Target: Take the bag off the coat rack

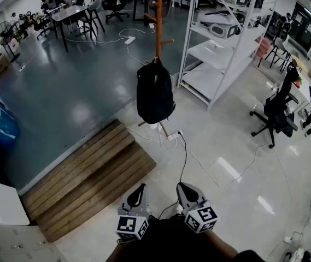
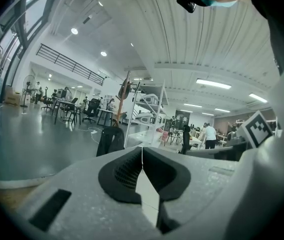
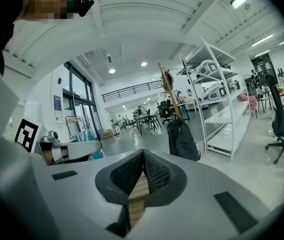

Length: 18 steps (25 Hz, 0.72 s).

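Note:
A black backpack (image 1: 154, 91) hangs from a wooden coat rack (image 1: 158, 21) that stands on the floor ahead of me. The backpack (image 2: 110, 140) also shows far off in the left gripper view, and the backpack (image 3: 182, 139) shows in the right gripper view with the rack (image 3: 167, 91) rising behind it. Both grippers are held low and close to my body, well short of the bag. My left gripper (image 1: 139, 192) is shut with nothing in it. My right gripper (image 1: 187, 192) is shut and empty too.
A white metal shelving unit (image 1: 221, 37) stands right of the rack. A wooden step platform (image 1: 89, 179) lies at the lower left. Cables and a power strip (image 1: 172, 136) trail on the floor by the rack's foot. A black office chair (image 1: 275, 111) sits to the right.

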Each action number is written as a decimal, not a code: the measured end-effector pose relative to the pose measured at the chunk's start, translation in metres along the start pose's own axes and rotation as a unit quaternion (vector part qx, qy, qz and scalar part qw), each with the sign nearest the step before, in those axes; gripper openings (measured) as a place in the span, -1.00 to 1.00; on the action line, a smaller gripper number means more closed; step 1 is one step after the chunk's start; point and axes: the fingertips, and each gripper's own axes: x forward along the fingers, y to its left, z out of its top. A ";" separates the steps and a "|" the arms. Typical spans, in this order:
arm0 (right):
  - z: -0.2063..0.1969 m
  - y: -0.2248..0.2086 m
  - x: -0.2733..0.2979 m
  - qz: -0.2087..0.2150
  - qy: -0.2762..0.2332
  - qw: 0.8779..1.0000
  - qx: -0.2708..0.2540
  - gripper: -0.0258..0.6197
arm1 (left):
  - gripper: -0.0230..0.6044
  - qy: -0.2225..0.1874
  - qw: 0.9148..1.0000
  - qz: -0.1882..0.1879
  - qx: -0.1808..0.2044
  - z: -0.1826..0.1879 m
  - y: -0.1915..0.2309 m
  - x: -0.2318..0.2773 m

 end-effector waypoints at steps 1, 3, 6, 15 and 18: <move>-0.001 0.004 0.005 -0.002 0.001 1.000 0.001 -0.88 | -0.87 0.000 1.000 -0.002 0.002 0.001 0.006 -0.002; -0.006 0.014 0.015 -0.003 0.002 1.000 0.003 -0.88 | -0.87 0.001 1.000 -0.005 0.003 0.000 0.018 -0.008; -0.013 0.032 0.028 -0.006 -0.003 1.000 0.001 -0.88 | -0.87 0.002 1.000 -0.008 0.004 -0.002 0.040 -0.017; -0.028 0.070 0.049 -0.017 0.007 1.000 -0.004 -0.88 | -0.87 0.004 1.000 -0.020 -0.005 -0.002 0.079 -0.031; -0.035 0.072 0.058 -0.020 0.013 1.000 -0.004 -0.88 | -0.87 0.003 1.000 -0.021 -0.013 -0.005 0.087 -0.028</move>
